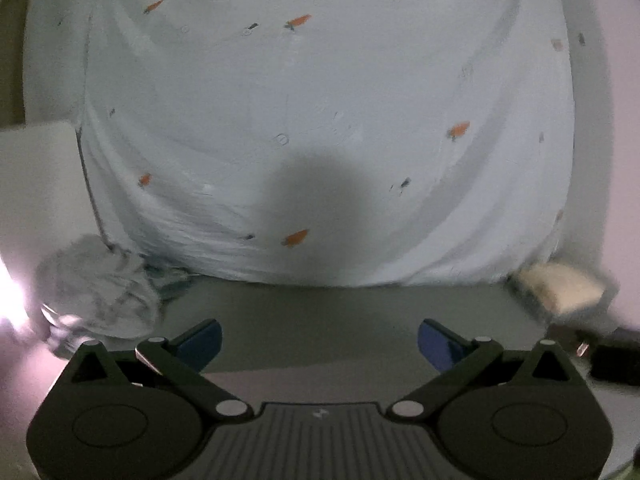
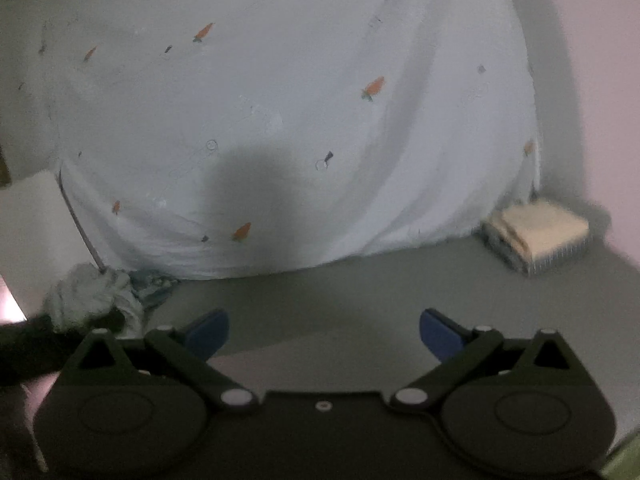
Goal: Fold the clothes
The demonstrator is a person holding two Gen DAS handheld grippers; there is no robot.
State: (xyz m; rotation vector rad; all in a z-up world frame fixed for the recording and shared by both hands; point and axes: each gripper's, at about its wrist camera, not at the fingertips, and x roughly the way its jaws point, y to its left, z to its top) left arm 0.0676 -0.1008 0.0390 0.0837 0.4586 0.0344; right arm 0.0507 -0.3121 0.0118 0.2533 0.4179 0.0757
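Clothes for folding lie ahead of both claws, and neither claw holds any of them: the left gripper point(image 1: 320, 342) has its blue-tipped black fingers point(image 1: 202, 340) spread wide apart over bare grey surface, and the right gripper point(image 2: 324, 334) stands the same way, its blue pads point(image 2: 440, 334) well apart with nothing between them. Just beyond the fingertips runs a strip of the dull grey tabletop point(image 1: 320, 312), and past that strip begins the near hem of a large pale blue-white garment printed with small orange carrots point(image 1: 320, 100), spread out flat with soft diagonal creases and filling most of both views. A dark rounded shadow falls on the middle of its near edge. At the garment's near left corner sits a crumpled bundle of grey-white cloth point(image 1: 100, 292), touching or just beside the hem; in the right wrist view the same bundle point(image 2: 92, 296) lies near the left finger. Off the garment's near right corner rests a small folded cream-coloured cloth on a grey folded piece point(image 2: 538, 236), close to the hem but apart from it, blurred in the left wrist view point(image 1: 560, 288).
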